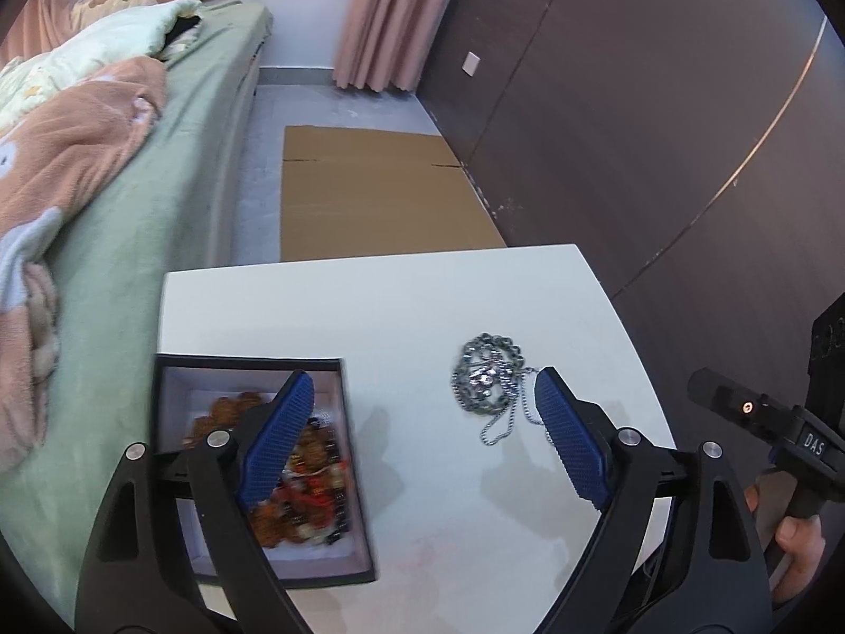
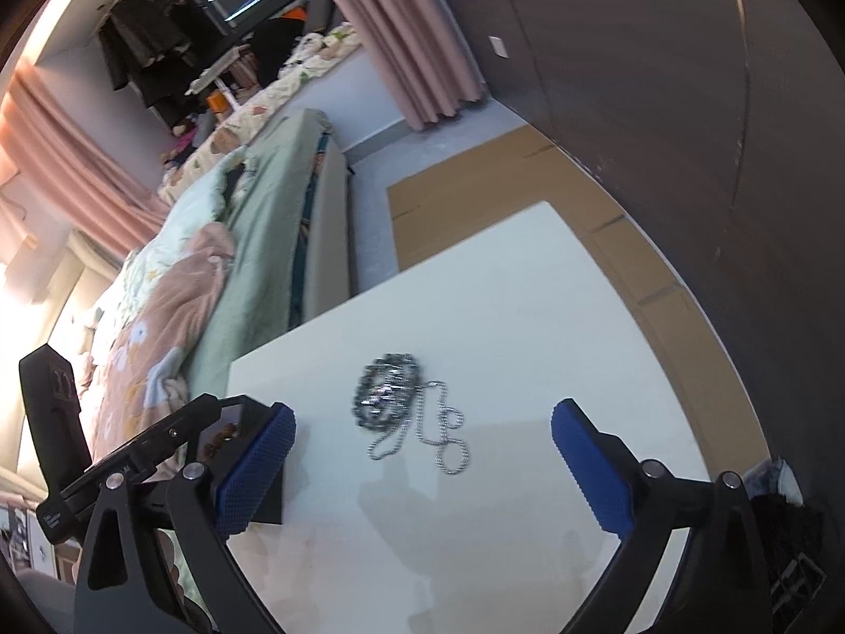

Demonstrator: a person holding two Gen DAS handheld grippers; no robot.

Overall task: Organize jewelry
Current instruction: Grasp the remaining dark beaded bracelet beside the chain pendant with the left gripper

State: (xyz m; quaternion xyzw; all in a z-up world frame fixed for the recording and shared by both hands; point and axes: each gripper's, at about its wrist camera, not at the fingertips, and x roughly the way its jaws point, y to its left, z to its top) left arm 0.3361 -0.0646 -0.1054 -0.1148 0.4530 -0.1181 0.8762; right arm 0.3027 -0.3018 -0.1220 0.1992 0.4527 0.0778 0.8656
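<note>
One white table (image 1: 401, 317). One black box (image 1: 253, 364) at its 8 o'clock, holding mixed beaded pieces (image 1: 311, 496). One silver chain tangle (image 1: 488, 380) at centre. Two grippers, left gripper (image 1: 422, 422) and right gripper (image 2: 422, 454), fingers spread, nothing held.

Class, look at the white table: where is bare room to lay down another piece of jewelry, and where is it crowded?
Free: the far strip of the white table beyond the black box and the silver chains, and the gap between them. Crowded: the box's bead-filled inside and the chain heap.
</note>
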